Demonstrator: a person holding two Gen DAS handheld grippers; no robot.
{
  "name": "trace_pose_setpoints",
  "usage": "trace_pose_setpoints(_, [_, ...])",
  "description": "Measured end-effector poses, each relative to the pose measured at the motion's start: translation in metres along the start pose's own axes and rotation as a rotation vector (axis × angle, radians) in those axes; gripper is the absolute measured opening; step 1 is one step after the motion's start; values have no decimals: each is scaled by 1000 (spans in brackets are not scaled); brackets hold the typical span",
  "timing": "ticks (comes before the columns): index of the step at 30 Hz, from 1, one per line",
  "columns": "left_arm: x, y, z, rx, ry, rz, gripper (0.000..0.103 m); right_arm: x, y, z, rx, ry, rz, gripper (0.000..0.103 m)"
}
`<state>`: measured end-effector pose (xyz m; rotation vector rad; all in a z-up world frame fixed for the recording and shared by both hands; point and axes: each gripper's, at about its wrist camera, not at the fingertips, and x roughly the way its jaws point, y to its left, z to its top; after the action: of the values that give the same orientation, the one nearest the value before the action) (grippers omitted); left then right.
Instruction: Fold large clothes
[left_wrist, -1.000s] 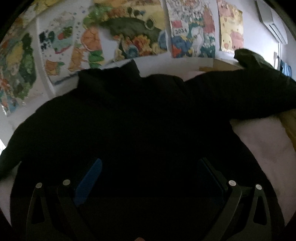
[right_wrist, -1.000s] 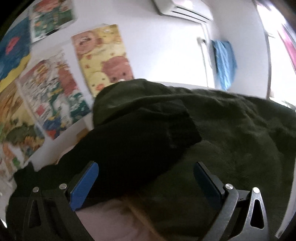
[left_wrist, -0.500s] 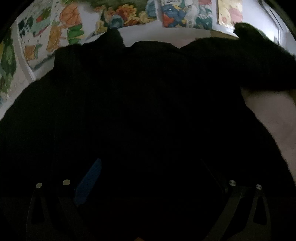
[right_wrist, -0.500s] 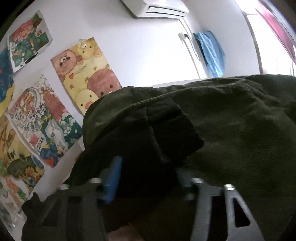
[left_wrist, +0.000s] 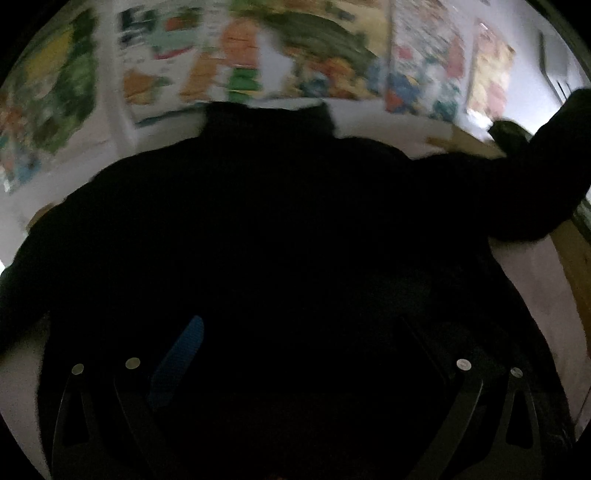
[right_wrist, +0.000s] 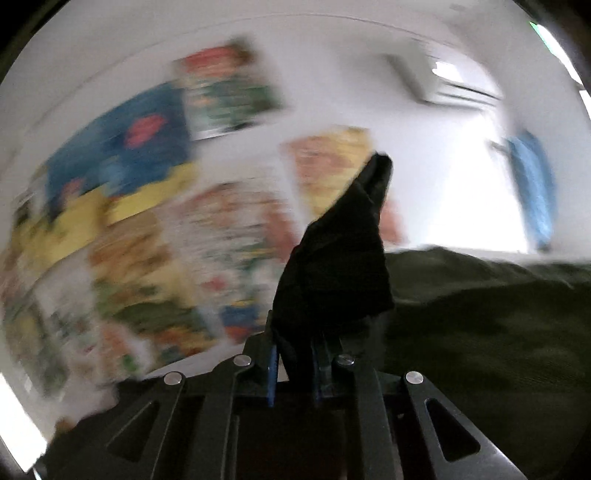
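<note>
Large black knit sweater (left_wrist: 266, 229) spread flat, collar far. Right gripper (right_wrist: 293, 369) jaws closing, clamped on its black sleeve cuff (right_wrist: 332, 269), which sticks up. Left gripper (left_wrist: 306, 354) jaws apart over the hem.

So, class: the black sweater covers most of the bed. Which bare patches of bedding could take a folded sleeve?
Bare pale bedding shows right of the black sweater, below its raised sleeve and beside the wooden edge; another strip lies beyond the collar, under the posters. The dark green garment crowds the far right. The right gripper is closing on the cuff.
</note>
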<state>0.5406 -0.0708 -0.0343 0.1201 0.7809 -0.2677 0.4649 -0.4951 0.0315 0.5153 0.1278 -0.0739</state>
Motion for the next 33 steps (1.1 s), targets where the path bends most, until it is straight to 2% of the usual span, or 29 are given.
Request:
trace_pose_setpoints(4, [-20, 46, -3, -85, -28, 55, 101, 15, 86, -25, -148, 53, 191, 13])
trace_pose_setpoints(7, [-35, 88, -7, -187, -46, 43, 101, 26, 140, -52, -257, 110, 294, 13])
trace_pose_setpoints(11, [-54, 132, -14, -278, -73, 27, 101, 47, 216, -107, -425, 216, 403, 12])
trace_pose_setpoints(15, [-76, 175, -28, -411, -164, -104, 101, 60, 264, -174, -568, 363, 489, 11])
trace_pose_setpoints(18, [-82, 197, -35, -508, -189, -202, 101, 66, 289, -227, -684, 470, 535, 11])
trace_pose_setpoints(20, [-81, 206, -34, -549, -190, -260, 101, 68, 298, -261, -752, 537, 556, 11])
trace_pose_setpoints(24, [-77, 214, -33, -591, -153, -364, 101, 67, 308, -306, -848, 611, 585, 11])
trace_pose_setpoints(28, [-67, 213, -31, -607, -113, -415, 101, 62, 315, -323, -928, 628, 602, 12])
trace_pose_setpoints(29, [-64, 213, -31, -616, -102, -421, 101, 61, 314, -324, -929, 652, 628, 17])
trace_pose_setpoints(30, [-61, 213, -30, -624, -91, -416, 101, 60, 312, -326, -928, 673, 648, 29])
trace_pose_setpoints(31, [-58, 213, -31, -627, -83, -407, 101, 57, 309, -325, -931, 688, 665, 36])
trace_pose_setpoints(33, [-52, 211, -32, -624, -59, -381, 101, 45, 305, -319, -950, 686, 684, 62])
